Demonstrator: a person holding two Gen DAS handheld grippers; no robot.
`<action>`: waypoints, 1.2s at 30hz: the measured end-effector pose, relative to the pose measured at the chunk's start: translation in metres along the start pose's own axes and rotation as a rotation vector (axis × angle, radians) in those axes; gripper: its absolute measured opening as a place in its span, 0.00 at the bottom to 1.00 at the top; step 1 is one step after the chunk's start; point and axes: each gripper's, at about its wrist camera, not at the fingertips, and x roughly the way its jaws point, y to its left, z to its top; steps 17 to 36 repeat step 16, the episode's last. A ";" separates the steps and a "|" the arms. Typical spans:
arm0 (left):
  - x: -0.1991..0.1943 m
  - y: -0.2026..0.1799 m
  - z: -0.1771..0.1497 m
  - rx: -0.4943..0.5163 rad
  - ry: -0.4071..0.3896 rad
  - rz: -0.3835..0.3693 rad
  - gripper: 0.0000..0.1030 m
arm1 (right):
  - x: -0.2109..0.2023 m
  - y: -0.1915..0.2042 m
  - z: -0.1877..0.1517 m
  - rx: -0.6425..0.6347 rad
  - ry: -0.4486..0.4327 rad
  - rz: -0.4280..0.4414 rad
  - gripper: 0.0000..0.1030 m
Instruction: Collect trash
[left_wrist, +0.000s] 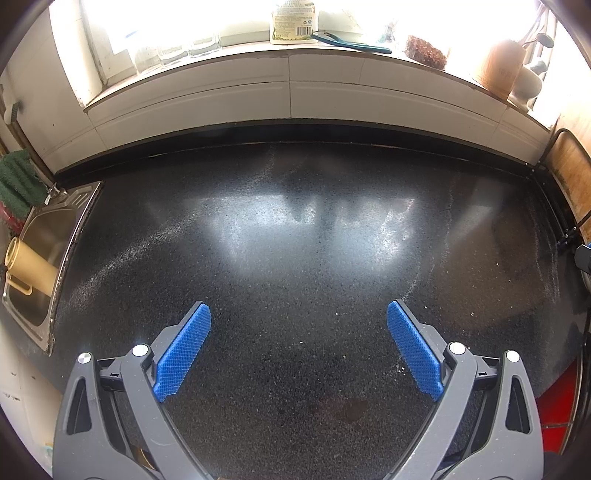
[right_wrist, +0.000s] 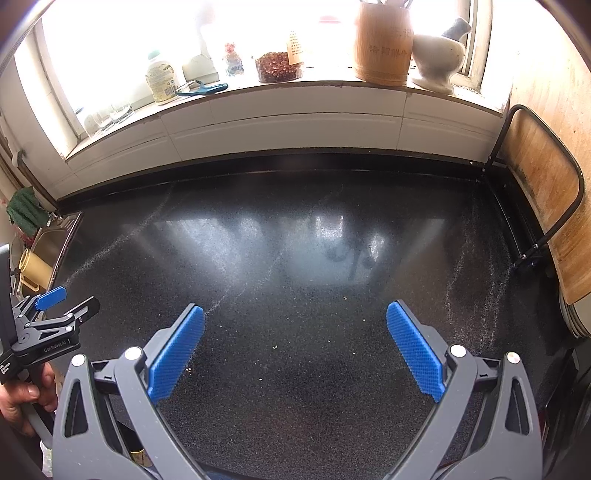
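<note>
A dark speckled counter fills both views, streaked with window glare and bare apart from a few pale crumbs scattered near the right gripper, the only trash that shows. A steel sink sits at the counter's left edge with a yellow jug lying in it. A wooden board leans at the right. The left gripper and right gripper both hover spread wide, holding nothing.
</note>
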 end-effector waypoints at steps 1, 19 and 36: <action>0.000 0.000 0.000 0.001 -0.001 0.001 0.91 | 0.000 0.000 0.000 0.001 -0.001 0.000 0.93; 0.036 0.006 0.000 0.025 -0.027 0.022 0.91 | 0.040 -0.017 -0.006 -0.024 -0.016 0.009 0.93; 0.036 0.006 0.000 0.025 -0.027 0.022 0.91 | 0.040 -0.017 -0.006 -0.024 -0.016 0.009 0.93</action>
